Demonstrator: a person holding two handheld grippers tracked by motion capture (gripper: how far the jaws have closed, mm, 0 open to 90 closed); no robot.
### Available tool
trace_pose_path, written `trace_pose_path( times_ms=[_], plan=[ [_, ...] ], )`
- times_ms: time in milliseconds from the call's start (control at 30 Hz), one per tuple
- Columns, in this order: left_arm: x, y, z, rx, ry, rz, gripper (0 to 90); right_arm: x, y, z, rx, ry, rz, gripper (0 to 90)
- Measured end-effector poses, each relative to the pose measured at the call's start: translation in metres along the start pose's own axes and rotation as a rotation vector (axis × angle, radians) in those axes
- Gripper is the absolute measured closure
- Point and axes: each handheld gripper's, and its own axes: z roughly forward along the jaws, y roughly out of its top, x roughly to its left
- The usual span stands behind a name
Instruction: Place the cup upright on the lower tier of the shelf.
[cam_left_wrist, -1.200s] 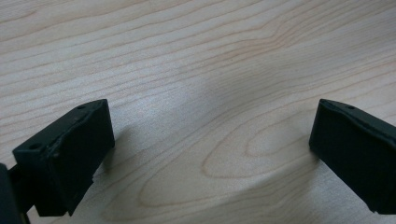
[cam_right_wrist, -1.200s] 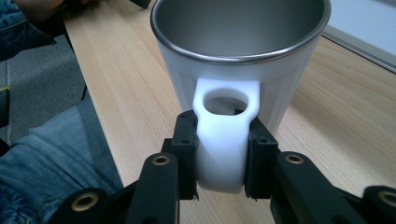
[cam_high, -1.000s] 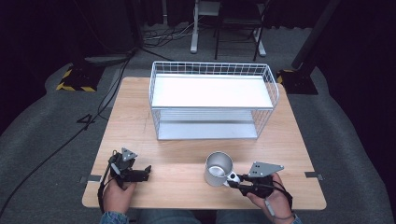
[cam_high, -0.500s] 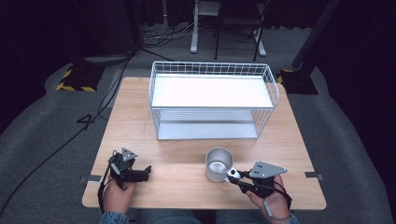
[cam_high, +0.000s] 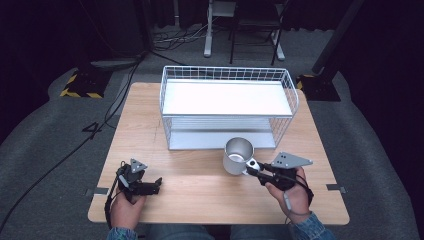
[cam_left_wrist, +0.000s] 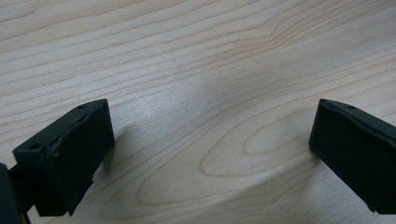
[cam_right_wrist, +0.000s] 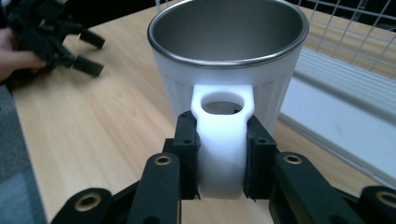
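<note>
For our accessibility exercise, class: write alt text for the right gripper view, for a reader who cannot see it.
A black claw is shut on the white handle of a white mug with a steel interior, above a wooden table. A white wire basket sits at right; the other hand's gripper is at upper left.

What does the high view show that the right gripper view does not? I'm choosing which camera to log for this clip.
High view alone: the whole wire basket with its two white shelves, the table's full outline, the floor around it, and the right tongs seen from outside in the person's hand. Right gripper view alone: the jaws clamped on the mug's white handle and the steel inside of the mug. Both share: the mug, the left tongs, and part of the basket.
</note>
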Motion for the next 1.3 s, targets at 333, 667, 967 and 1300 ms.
trace_pose_path(
  times_ms=[333,667,967,1300],
  plan=[
    [-0.001,-0.001,-0.001,-0.003,-0.006,0.005,0.4,-0.029,0.017,0.033,-0.015,-0.065,0.036,71.6],
    [0.0,0.0,0.0,-0.001,-0.005,0.008,0.4,-0.046,0.032,0.057,-0.039,-0.123,0.045,71.6],
    [0.001,0.001,0.001,-0.002,-0.008,0.005,0.5,-0.054,0.039,0.08,-0.058,-0.169,0.043,71.6],
    [0.002,0.002,0.002,-0.003,-0.007,0.003,0.5,-0.056,0.036,0.104,-0.068,-0.182,0.064,71.5]
  ],
)
